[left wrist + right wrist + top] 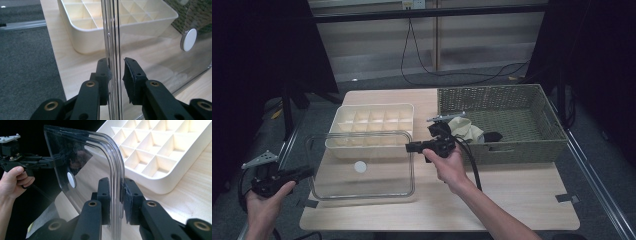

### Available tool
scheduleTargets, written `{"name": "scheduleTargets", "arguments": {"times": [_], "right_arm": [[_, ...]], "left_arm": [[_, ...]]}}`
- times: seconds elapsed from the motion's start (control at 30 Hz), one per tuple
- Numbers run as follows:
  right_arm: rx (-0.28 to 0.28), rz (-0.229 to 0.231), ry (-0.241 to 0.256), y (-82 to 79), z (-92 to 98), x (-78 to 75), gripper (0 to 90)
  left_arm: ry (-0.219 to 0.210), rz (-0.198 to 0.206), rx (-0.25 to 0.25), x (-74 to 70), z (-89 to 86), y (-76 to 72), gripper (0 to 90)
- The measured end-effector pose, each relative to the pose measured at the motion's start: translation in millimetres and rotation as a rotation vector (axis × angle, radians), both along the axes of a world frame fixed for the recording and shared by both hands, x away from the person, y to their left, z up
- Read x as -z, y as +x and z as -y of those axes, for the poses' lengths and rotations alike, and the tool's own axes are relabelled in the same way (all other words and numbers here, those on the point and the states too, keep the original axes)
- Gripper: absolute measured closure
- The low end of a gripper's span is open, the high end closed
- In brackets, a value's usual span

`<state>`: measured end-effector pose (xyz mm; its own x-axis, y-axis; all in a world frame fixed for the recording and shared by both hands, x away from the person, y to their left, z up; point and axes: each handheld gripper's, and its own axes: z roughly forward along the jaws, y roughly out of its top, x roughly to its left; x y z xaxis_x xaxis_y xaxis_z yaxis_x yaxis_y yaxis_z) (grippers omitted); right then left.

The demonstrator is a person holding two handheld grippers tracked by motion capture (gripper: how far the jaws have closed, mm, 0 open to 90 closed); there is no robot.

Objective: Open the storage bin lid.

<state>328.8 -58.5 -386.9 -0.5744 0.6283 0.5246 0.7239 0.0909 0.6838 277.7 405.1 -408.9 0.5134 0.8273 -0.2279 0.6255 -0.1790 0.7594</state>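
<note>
Lid (362,165) held level just in front of the tray (372,122), overlapping its near edge. Right gripper (412,147) clamped on lid's right rim; left gripper (309,172) straddles the left rim, jaws slightly apart.

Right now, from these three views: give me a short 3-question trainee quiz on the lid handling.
1. True or false: the clear lid lies flat inside the wicker basket.
2. In the right gripper view, how does the right gripper stand on the lid's edge?
A. clamped on it
B. wide open, well clear
C. under the tray
3. Fill in: the round white knob sits on the ____.

Key
1. False: it is over the table, overlapping the cream divided tray.
2. A
3. lid; the left gripper straddles its other edge, one jaw slightly off.
</note>
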Motion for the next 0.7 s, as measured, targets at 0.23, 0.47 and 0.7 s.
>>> {"name": "scheduleTargets", "arguments": {"times": [0.23,0.47,0.7], "right_arm": [[-0.01,-0.012,-0.001,-10.0,-2.0,7.0,77.4],[-0.01,-0.036,-0.014,-13.0,-4.2,20.3,77.3],[-0.003,-0.059,-0.02,-10.8,-6.8,33.7,77.1]], "left_arm": [[-0.003,-0.021,-0.002,7.3,-2.0,-8.6,74.3],[-0.01,-0.057,-0.01,22.4,-2.6,-9.5,73.9],[-0.03,-0.077,-0.013,31.3,-5.3,-5.7,73.3]]}}
